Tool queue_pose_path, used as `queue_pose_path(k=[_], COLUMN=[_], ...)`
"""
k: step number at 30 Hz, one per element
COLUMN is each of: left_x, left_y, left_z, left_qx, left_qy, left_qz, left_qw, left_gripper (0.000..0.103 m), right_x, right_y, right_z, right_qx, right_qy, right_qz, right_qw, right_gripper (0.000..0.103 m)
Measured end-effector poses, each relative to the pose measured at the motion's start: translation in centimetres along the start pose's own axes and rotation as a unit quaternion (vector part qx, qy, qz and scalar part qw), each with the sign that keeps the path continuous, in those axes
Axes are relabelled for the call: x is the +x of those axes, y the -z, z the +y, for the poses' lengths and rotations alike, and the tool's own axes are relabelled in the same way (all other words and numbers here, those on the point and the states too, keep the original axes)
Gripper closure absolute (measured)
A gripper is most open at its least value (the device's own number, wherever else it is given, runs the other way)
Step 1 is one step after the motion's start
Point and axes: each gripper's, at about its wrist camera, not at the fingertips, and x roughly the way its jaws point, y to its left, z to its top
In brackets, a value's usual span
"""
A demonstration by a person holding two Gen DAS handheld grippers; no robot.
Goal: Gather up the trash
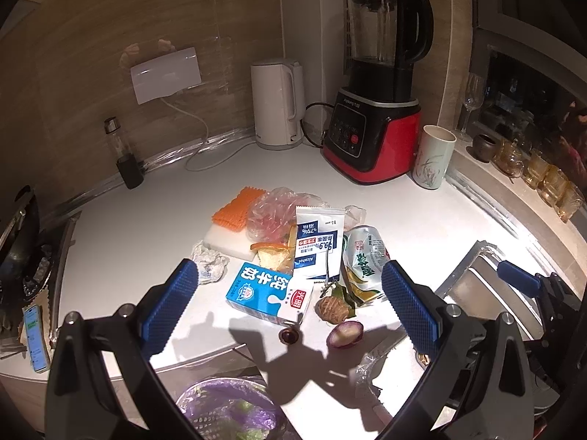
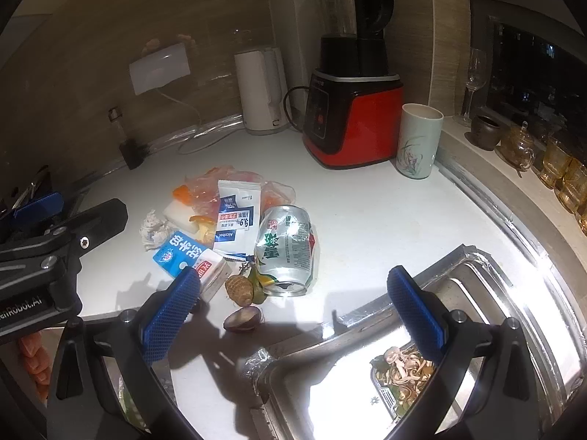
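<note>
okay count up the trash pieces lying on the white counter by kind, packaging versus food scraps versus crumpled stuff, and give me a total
Packaging: 3, the milk carton, wipe packet, crushed can
Food scraps: 4, the orange peel, brown root, purple shell, dark pit
Crumpled: 2, the paper wad, plastic bag
Foam: 1, the white-and-orange block
Total: 10

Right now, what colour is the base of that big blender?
Red with a black control panel; the blender base shows best in the left wrist view.
</note>
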Motion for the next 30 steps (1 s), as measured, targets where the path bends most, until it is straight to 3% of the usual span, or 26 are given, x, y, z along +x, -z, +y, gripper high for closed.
queue_pose_path(k=[11, 26, 30], left_x=[-0.3, 0.8, 1.7], left_y=[0.6, 0.8, 0.9], left_z=[-0.2, 0.2, 0.6], left_qx=[-0.005, -0.016, -0.026], left_qy=[0.002, -0.001, 0.021], left_qz=[-0.017, -0.005, 0.012], left_qw=[0.9998, 0.9999, 0.9994], left_gripper=[0.007, 0.007, 0.007], right_x=[0.1, 0.5, 0.9], right_y=[0.1, 0.2, 0.3], right_z=[0.0, -0.4, -0.7], right_qx=[0.000, -0.001, 0.000], right_qy=[0.000, 0.000, 0.001], right_qz=[0.003, 0.008, 0.010], right_qw=[1.000, 1.000, 1.000], right_gripper=[0.002, 0.002, 0.002])
